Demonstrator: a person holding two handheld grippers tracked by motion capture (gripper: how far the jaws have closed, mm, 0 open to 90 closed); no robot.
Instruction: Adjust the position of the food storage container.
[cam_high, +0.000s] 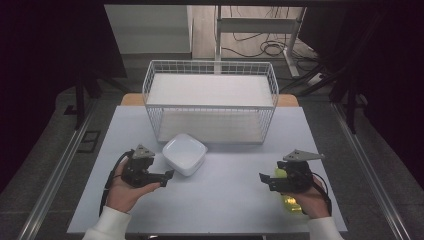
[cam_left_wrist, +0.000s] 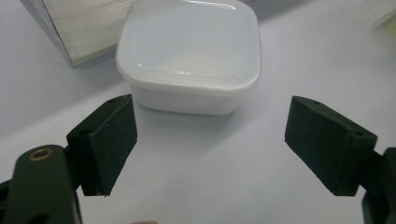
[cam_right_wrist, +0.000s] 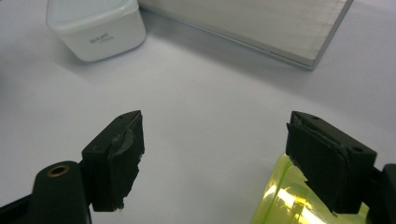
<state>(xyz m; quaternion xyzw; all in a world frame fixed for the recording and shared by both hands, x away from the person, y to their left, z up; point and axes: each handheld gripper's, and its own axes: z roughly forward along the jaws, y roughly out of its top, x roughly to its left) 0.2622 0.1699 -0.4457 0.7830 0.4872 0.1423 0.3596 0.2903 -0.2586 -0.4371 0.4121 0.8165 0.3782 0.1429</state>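
A white square bowl (cam_high: 184, 152) sits on the pale table in front of the wire rack. My left gripper (cam_high: 167, 176) rests just left of the bowl and points at it; in the left gripper view it (cam_left_wrist: 210, 149) is open with nothing between the jaws, and the bowl (cam_left_wrist: 189, 51) lies a short way ahead. My right gripper (cam_high: 266, 181) lies at the table's right and points left. It (cam_right_wrist: 215, 158) is open and empty. A clear yellow-green cup (cam_right_wrist: 289, 200) shows beside its right jaw, and under the right hand (cam_high: 292, 204).
A white wire rack (cam_high: 210, 100) with two board shelves stands at the back middle of the table (cam_high: 220, 200). Its lower board (cam_right_wrist: 261, 23) reaches close to the bowl (cam_right_wrist: 95, 25). Dark floor and rails flank the table.
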